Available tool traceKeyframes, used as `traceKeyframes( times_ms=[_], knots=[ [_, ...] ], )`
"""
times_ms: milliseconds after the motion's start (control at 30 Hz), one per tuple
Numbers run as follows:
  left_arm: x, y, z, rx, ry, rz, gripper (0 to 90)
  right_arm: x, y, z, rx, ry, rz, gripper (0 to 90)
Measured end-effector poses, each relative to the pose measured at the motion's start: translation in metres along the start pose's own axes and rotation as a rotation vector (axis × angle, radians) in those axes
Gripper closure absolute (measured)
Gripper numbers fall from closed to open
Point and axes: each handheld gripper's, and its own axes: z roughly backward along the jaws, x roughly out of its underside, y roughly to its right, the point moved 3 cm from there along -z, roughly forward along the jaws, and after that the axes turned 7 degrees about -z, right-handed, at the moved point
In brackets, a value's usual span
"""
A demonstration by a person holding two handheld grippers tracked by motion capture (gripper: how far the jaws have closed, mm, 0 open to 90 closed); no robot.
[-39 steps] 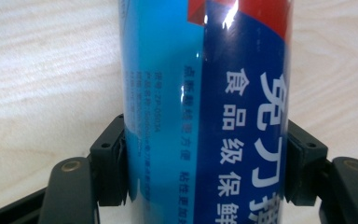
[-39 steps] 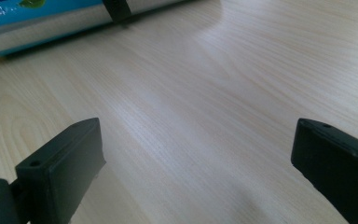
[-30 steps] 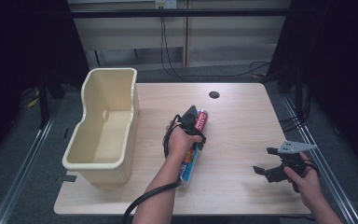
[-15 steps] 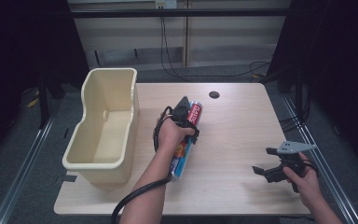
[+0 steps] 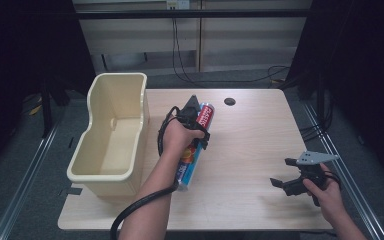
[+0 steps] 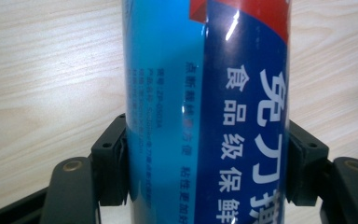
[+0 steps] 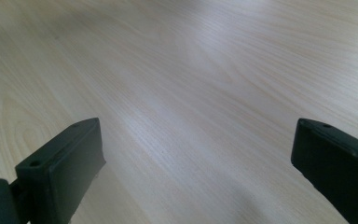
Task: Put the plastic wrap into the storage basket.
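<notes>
- Now your left gripper (image 5: pixel 196 131) is clamped around the blue cling-film tube (image 6: pixel 205 107), over the table (image 5: pixel 250 150) beside the cream bin (image 5: pixel 112 135).
- Your right gripper (image 5: pixel 286 174) rests wide apart, holding nothing.

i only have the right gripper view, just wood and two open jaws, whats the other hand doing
Observer: The left gripper is shut on a long blue box with Chinese print, gripped across its width.
Operator: where is that from me
Observer: Near the table's middle in the high view; your right gripper sits near the right front edge, well apart from it.
Operator: anything else on the table
Observer: A cream plastic bin stands along the left edge, just beside the left hand; I see nothing in it.
</notes>
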Motion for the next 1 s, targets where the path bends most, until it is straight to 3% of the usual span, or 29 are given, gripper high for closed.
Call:
traceKeyframes(
  times_ms=[133, 500, 600, 1000],
  knots=[
    [0.0, -0.002, 0.009, -0.003, 0.004, -0.007, 32.2, 0.0, 0.0, 0.0, -0.002, 0.001, -0.005, 2.0],
    [0.001, -0.006, 0.035, 0.014, 0.005, 0.031, 32.2, 0.0, 0.0, -0.001, 0.001, 0.003, 0.004, 2.0],
    [0.002, -0.008, 0.042, -0.004, 0.005, 0.029, 32.2, 0.0, -0.001, -0.001, -0.002, 0.001, 0.004, 2.0],
    [0.004, -0.011, 0.068, 0.006, 0.011, 0.045, 32.2, -0.001, -0.001, -0.001, 0.0, 0.004, 0.012, 1.9]
  ],
)
